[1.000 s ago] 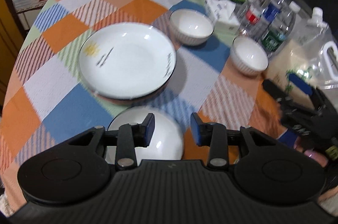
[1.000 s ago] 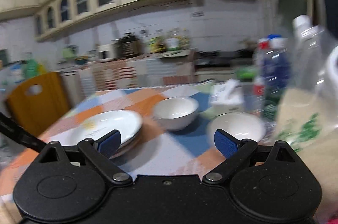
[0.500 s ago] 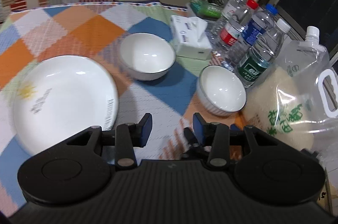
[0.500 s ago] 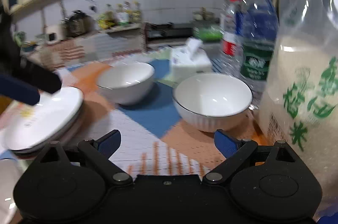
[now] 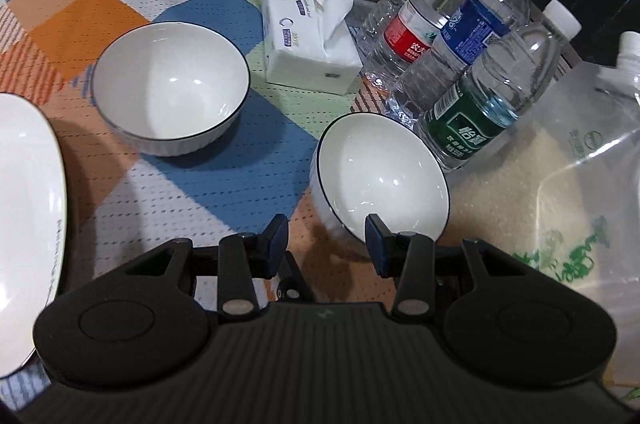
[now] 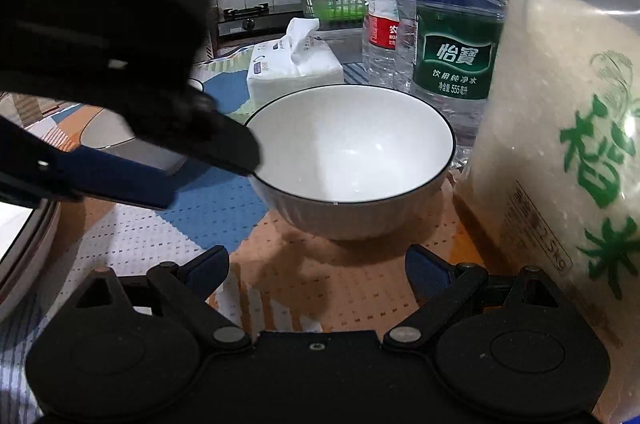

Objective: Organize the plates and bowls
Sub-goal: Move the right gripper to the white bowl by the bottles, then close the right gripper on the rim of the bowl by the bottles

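Both hands have dropped toward the table's right-hand cluster over the last second, and the views have closed in from the whole patchwork tablecloth [image 5: 224,160] to a single target. A second ago the left wrist view was filled by the big plate and a third bowl under the fingers; now the plate [image 5: 24,224] is only a white edge at the far left of that frame, and the near bowl [image 5: 380,176] sits just above the left gripper [image 5: 326,244], right of centre. The left gripper's jaws stand partly apart with nothing between them; the right-hand pad overlaps the bowl's near rim in the picture, though whether it touches cannot be told.

In the right wrist view the same near bowl [image 6: 352,160] now fills the middle of the frame, where a second ago it was small and distant. The right gripper [image 6: 316,274] has its jaws spread wide and empty, short of the bowl's base. The left gripper crosses in from the left of that frame, its tip right at the bowl's left rim.

The far bowl [image 5: 170,88] waits in the upper left, apart from the near one, beside the tissue pack [image 5: 308,36]. The water bottles [image 5: 480,100] and the rice bag [image 6: 560,128] crowd the near bowl's right side. This reads as the approach to picking up the near bowl, likely to nest it with the other; no stacking is done yet
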